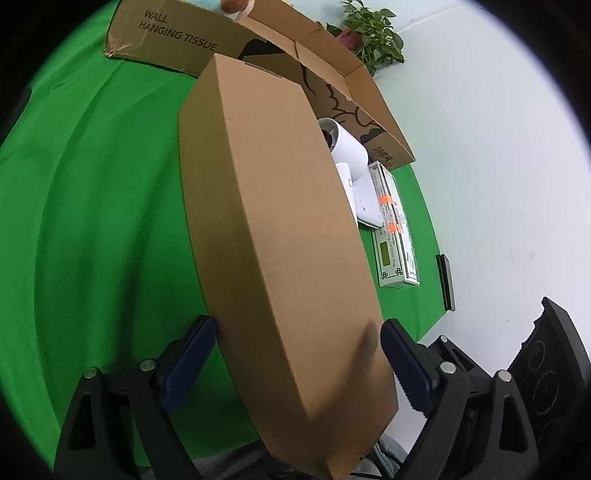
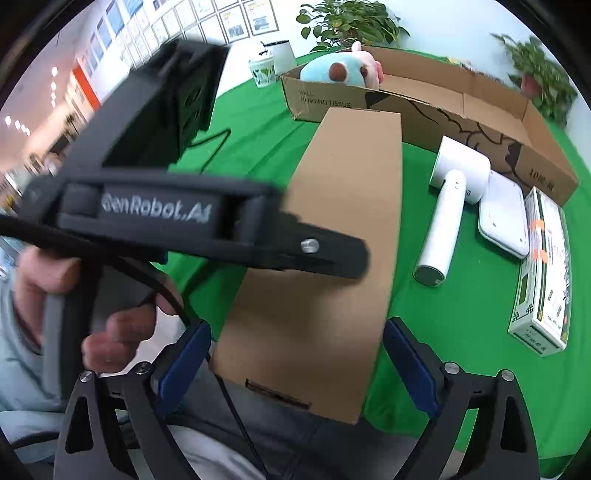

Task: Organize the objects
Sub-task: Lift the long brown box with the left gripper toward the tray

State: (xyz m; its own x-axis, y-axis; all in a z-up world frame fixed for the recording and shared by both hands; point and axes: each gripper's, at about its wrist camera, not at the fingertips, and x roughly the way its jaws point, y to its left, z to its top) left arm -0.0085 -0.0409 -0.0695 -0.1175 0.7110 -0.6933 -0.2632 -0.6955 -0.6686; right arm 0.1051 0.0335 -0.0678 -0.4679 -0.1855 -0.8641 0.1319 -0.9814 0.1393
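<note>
A long flat brown cardboard box is held on edge between my left gripper's blue pads, above the green table. In the right wrist view the same box appears with the left gripper's body clamped on its side. My right gripper is open, its pads either side of the box's near end without touching. A big open carton marked "WALL HANGING TISSUE" stands at the back with a plush toy inside.
A white hair dryer, a white flat device and a green-and-white carton lie on the green cloth at the right. Potted plants and a cup stand behind. A black object lies at the table edge.
</note>
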